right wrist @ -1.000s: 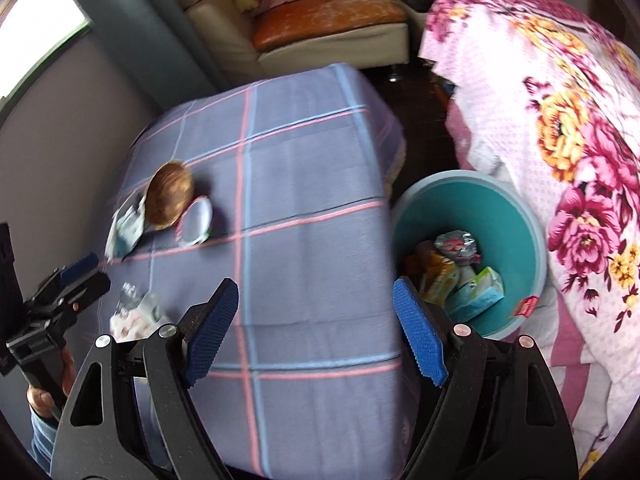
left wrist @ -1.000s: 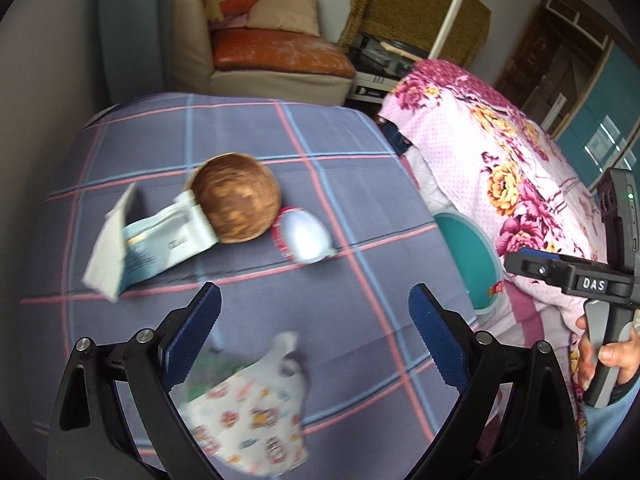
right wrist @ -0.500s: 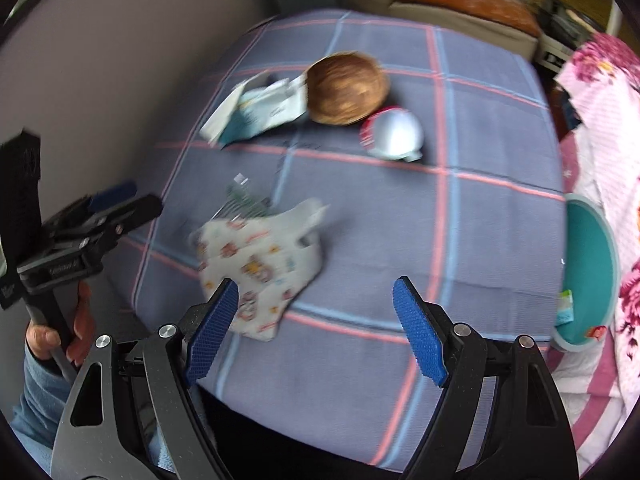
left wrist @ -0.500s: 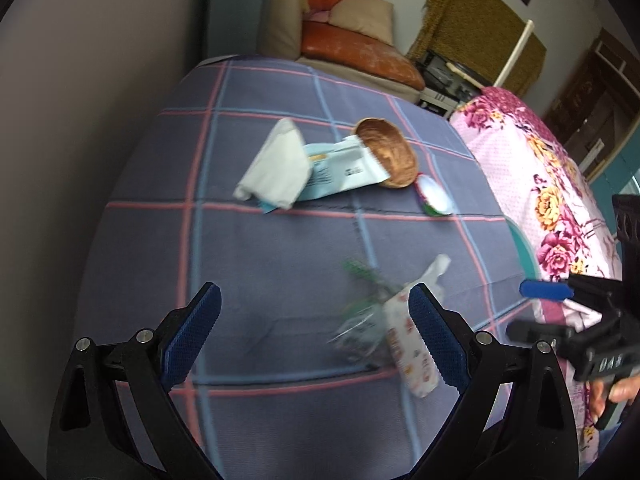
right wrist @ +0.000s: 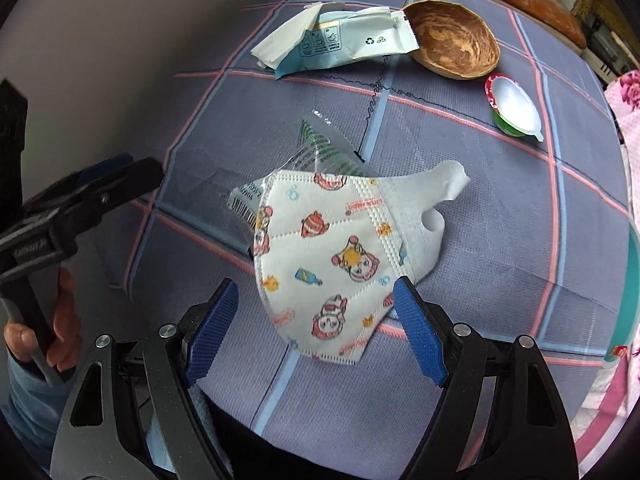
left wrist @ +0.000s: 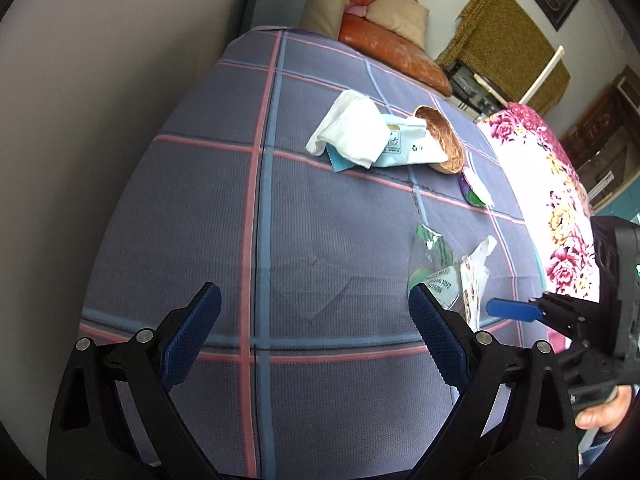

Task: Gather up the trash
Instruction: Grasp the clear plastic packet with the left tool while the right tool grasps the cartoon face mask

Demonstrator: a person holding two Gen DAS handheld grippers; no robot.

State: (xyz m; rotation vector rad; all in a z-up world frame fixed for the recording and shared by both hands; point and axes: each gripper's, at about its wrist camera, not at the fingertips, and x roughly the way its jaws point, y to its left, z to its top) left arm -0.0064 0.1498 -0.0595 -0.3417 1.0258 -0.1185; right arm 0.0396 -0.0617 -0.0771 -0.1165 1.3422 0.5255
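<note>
- The right gripper (right wrist: pixel 316 322) hangs right over a cartoon-print face mask (right wrist: pixel 340 256) on the checked tablecloth (right wrist: pixel 500 208). Its jaws are spread and have just been closing a bit; the mask's lower edge sits between the blue pads (right wrist: pixel 418 332), not pinched as far as the view shows.
- A clear plastic wrapper (right wrist: pixel 320 152) pokes out from under the mask, on the far side from that gripper.
- Further ahead: a pale blue packet (right wrist: pixel 352 44) with a tissue (right wrist: pixel 284 40), a wooden bowl (right wrist: pixel 456 40), and off to the right a small foil-lidded cup (right wrist: pixel 514 106).
- The left gripper (left wrist: pixel 316 340) is wide apart over bare cloth, nothing in it. The mask (left wrist: pixel 474 276) and wrapper (left wrist: pixel 432 276) lie just past its right finger.
- Only the left view shows the tissue (left wrist: pixel 352 130) spread open and the floral bedding (left wrist: pixel 552 184); only the right view shows the mask's print.
</note>
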